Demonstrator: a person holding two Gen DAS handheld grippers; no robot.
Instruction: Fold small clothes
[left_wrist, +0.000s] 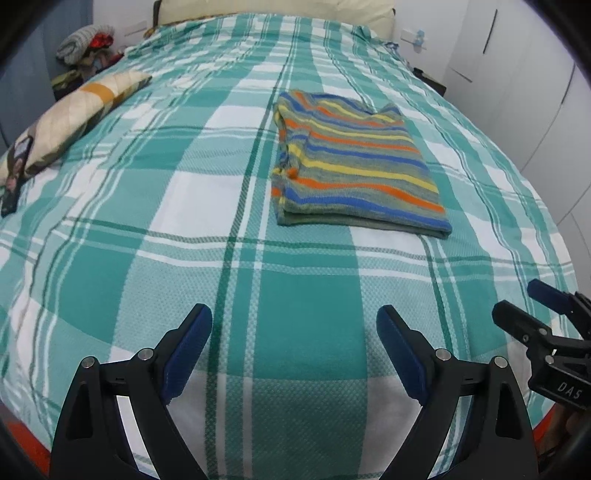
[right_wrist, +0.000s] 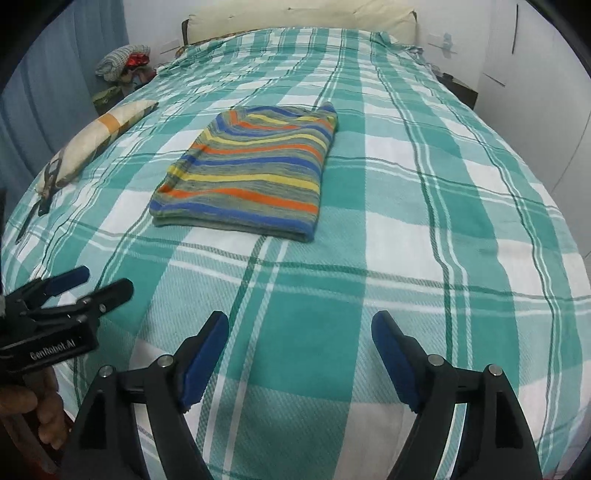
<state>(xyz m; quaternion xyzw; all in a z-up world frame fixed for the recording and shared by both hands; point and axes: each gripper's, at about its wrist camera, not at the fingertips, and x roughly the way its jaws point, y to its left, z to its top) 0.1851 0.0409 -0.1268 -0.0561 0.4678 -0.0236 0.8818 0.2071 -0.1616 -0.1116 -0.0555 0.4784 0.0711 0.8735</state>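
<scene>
Left gripper (left_wrist: 294, 314): jaws spread wide, nothing between pads, poised over bedspread (left_wrist: 110, 258). Right gripper (right_wrist: 300, 319): jaws spread, nothing between pads. Grippers side by side, apart.

Striped garment (left_wrist: 354, 166): folded into flat rectangle, lying on bedspread ahead of both grippers, well apart from fingertips; ahead-right of left gripper, ahead-left of right gripper.

Patterned pillow (left_wrist: 74, 114): far ahead-left, at bed edge. No containers in view.
</scene>
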